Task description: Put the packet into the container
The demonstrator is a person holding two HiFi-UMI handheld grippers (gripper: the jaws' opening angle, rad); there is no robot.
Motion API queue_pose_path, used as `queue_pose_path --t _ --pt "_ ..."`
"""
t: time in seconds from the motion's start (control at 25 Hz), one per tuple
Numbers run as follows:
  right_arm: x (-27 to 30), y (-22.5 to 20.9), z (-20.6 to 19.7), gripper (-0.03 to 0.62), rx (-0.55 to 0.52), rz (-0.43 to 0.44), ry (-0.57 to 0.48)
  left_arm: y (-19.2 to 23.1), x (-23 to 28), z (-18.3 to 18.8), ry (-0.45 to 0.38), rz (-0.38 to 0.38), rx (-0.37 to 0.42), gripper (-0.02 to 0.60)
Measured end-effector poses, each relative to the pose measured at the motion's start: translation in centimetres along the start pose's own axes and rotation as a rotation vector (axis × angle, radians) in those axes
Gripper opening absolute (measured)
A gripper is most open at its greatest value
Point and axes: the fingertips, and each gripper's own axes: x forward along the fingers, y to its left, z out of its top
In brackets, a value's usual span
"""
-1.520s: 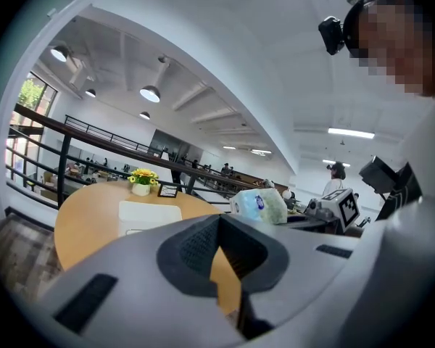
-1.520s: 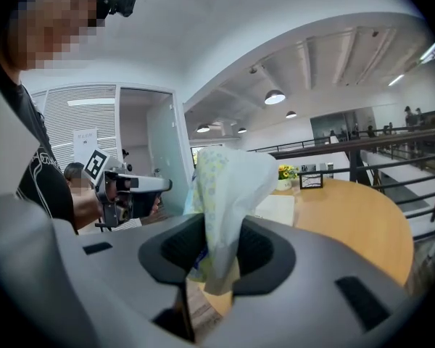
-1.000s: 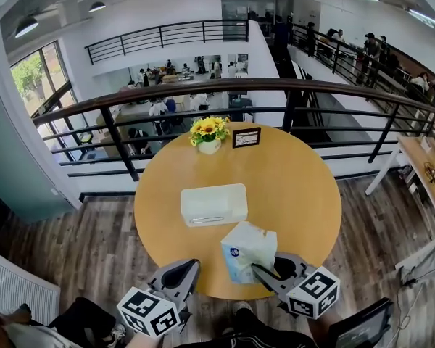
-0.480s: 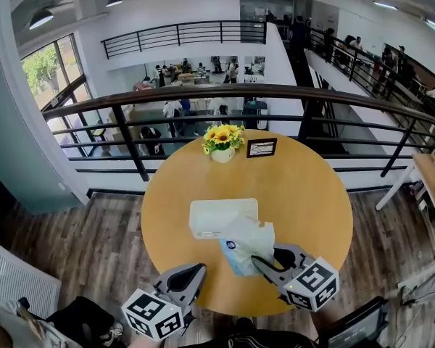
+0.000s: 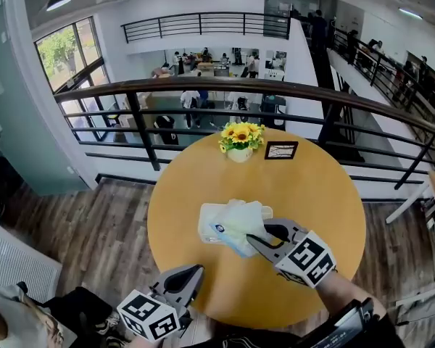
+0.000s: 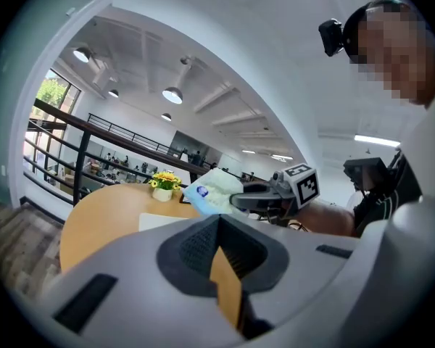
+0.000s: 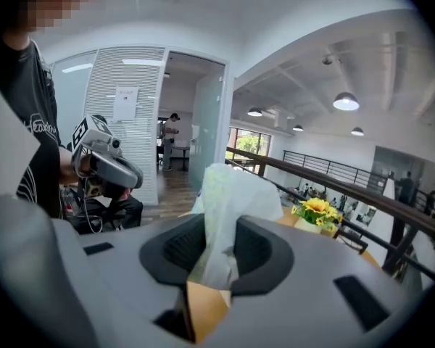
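Right gripper (image 5: 252,238) fingers closing on the light, floppy packet (image 5: 235,220) by its crumpled edge over the container (image 5: 205,231); left gripper (image 5: 196,271) fingers clenched, empty.

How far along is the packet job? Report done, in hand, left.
Done: the packet is picked up, off the table. In hand: the right claw, jaws closing on the packet, holds it over the white container; the left claw hangs shut and empty near the table edge. Left: lower the packet inside and release.
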Motion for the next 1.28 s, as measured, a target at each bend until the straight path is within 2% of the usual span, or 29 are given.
queue_pose_path --t 0.24,0.36,0.56,0.76,1.0,1.28 --pt "4.1 -1.5 -1.1 0.067 -0.129 0.069 0.105 0.7 0.2 -0.5 0.005 0.044 -0.045 0.005" --pt "5.9 -1.9 -1.8 0.066 -0.180 0.092 0.140 1.3 0.3 -0.8 0.009 0.062 -0.061 0.005" --pt "9.2 -2.5 -3.1 0.066 -0.339 0.113 0.205 3.2 0.4 -1.6 0.015 0.090 -0.090 0.005" --pt "11.4 -2.4 -4.8 0.066 -0.469 0.188 0.274 4.3 0.5 -2.0 0.025 0.112 -0.115 0.005" --pt "13.1 -1.3 -6.6 0.066 -0.532 0.287 0.332 5.1 0.7 -2.3 0.036 0.115 -0.127 0.005" --pt "13.3 -0.9 -6.8 0.063 -0.565 0.316 0.334 5.5 1.1 -2.8 0.043 0.119 -0.137 0.005"
